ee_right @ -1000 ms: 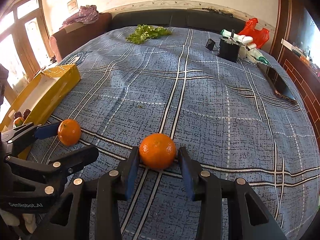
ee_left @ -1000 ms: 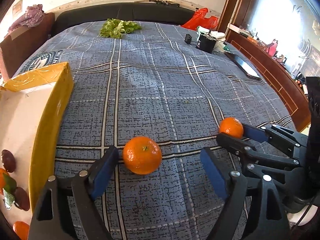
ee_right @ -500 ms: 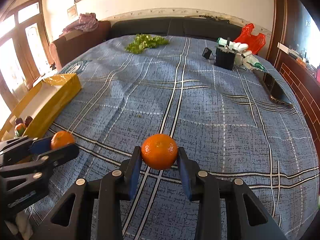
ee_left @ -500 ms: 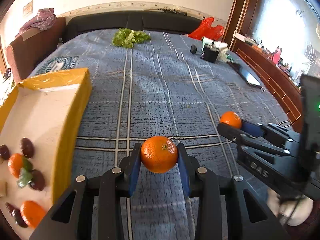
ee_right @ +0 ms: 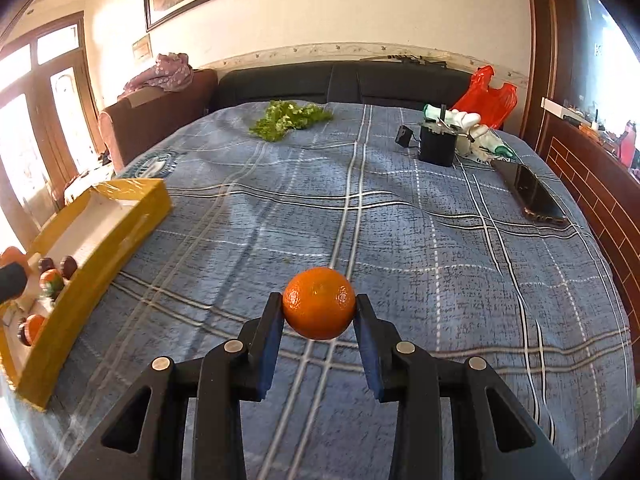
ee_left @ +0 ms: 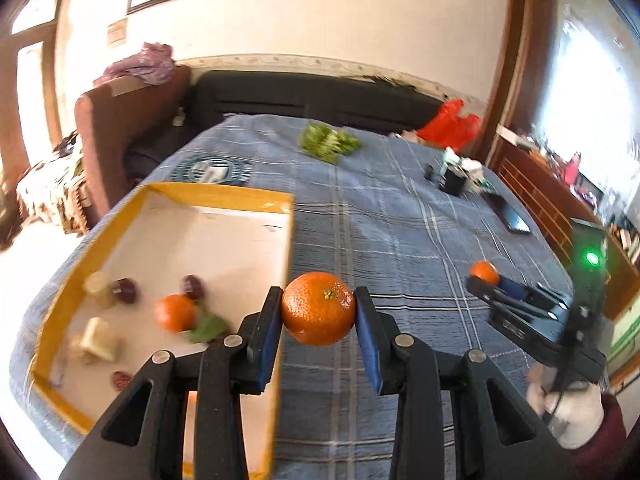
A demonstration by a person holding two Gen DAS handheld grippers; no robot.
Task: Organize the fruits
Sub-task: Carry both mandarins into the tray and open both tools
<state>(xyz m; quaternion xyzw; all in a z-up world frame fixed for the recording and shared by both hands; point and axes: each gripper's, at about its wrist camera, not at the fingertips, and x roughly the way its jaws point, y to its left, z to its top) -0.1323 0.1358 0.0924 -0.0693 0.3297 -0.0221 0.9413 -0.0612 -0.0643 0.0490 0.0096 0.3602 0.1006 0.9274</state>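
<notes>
Oranges are what we hold in both tools. Our left gripper (ee_left: 318, 312) is clamped on a round, dimpled orange mandarin (ee_left: 318, 308), its blue pads pressing the fruit's two sides; the green stem scar faces up and slightly toward the camera, so its short axis runs near vertical and no long axis stands out. It hangs above the near right edge of the yellow cardboard box with a white floor (ee_left: 224, 196), which sits on the blue plaid bedcover (ee_left: 400, 220).

Our right gripper (ee_right: 319, 312) pinches a second round orange mandarin (ee_right: 319, 303) the same way — raised over the bedcover (ee_right: 440, 260), well apart from the box (ee_right: 132, 204). We cannot make out its stem end.

The left wrist view alone looks down into the box: a loose orange mandarin with a green leaf (ee_left: 175, 313), dark round fruits (ee_left: 127, 290) and pale chunks (ee_left: 98, 334), all blurred. It also shows the right gripper from the side (ee_left: 486, 280), its fruit small at the tips.

The right wrist view shows the box side-on, and more sharply the leafy green bunch (ee_right: 290, 120), the black phone (ee_right: 534, 196) and the red plastic bag (ee_right: 486, 98).
</notes>
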